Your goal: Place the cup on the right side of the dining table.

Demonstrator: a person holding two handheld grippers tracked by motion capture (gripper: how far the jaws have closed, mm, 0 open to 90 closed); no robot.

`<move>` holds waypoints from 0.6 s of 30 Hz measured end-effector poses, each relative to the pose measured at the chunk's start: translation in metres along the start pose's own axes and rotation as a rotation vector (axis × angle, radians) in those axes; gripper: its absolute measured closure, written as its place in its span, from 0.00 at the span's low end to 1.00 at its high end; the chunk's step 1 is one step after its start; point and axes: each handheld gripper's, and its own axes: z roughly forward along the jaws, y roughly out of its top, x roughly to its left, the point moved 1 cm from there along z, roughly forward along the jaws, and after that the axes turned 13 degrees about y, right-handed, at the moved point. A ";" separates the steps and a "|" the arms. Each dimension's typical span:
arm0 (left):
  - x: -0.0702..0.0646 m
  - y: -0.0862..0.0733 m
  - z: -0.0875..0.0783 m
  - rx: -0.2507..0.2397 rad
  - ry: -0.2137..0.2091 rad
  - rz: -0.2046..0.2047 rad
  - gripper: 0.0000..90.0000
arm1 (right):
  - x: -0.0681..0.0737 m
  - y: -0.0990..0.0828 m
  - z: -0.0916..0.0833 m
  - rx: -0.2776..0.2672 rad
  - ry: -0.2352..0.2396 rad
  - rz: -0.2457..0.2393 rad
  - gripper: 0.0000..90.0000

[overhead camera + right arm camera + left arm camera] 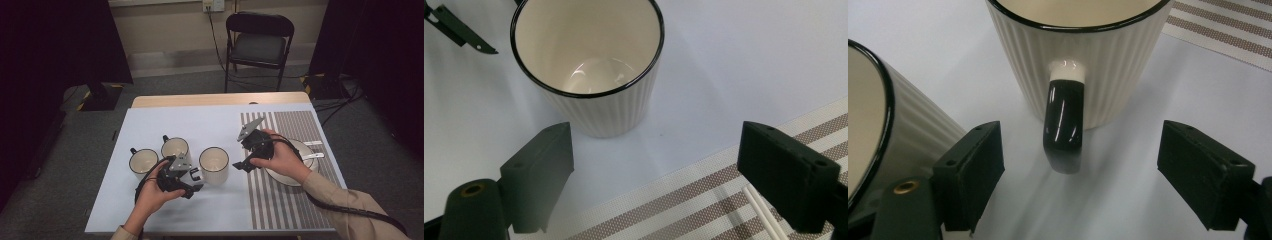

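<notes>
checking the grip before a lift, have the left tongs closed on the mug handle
No, in the left gripper view the left tongs stand wide open, with the black handle of the mug between the jaws and clear of both.

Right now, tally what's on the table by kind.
Mugs: 3, left, middle, right
Plates: 1
Striped placemats: 1
White utensils on the plate: 2, type unclear
Total: 7
</notes>
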 end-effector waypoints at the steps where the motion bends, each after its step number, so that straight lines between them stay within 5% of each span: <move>1: 0.000 0.000 0.000 0.001 -0.001 0.003 0.21 | -0.001 0.001 0.000 0.000 -0.005 0.002 0.16; 18: 0.002 -0.002 0.001 -0.006 -0.001 -0.006 0.27 | -0.006 0.018 0.008 -0.003 0.003 0.008 0.16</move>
